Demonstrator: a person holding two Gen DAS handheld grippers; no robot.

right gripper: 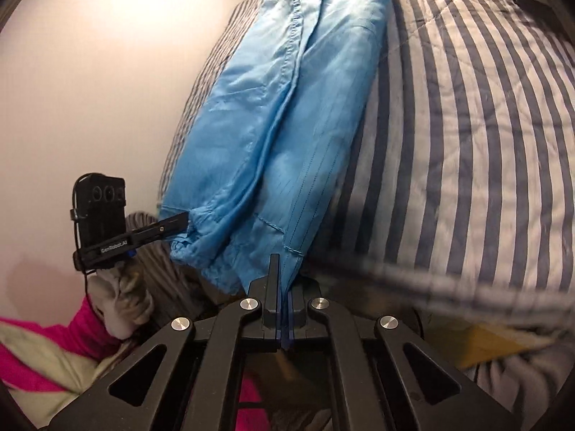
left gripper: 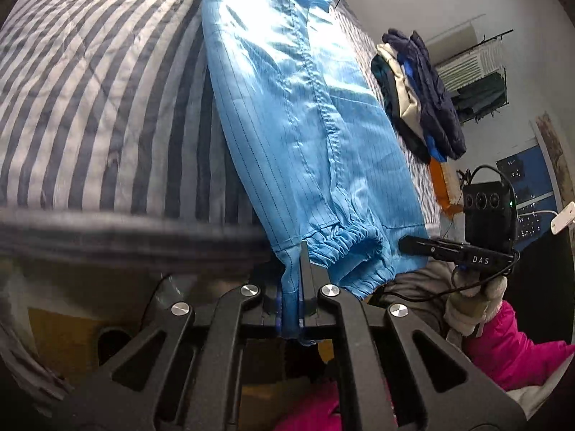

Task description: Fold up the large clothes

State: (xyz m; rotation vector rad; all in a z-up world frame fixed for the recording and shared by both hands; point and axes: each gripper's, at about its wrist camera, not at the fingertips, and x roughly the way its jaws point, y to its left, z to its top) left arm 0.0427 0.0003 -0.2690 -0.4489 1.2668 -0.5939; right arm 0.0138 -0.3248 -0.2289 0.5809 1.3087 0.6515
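Both tools clenched on blue garment's (left gripper: 305,115) near hem, left tool (left gripper: 300,251) & right tool (right gripper: 275,262) at opposite corners, rest lying lengthwise on striped bed (left gripper: 90,89), prob to pull taut for next fold.

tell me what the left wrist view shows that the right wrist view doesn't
Only the left wrist view shows the pile of dark clothes on the far side of the bed, the wall air conditioner and the rack beside it. Only the right wrist view shows the bare pale wall. Both show the blue garment laid lengthwise on the striped quilt, its near hem clamped in the left gripper and the right gripper, each also seen from the other side, held by a gloved hand with a pink sleeve.
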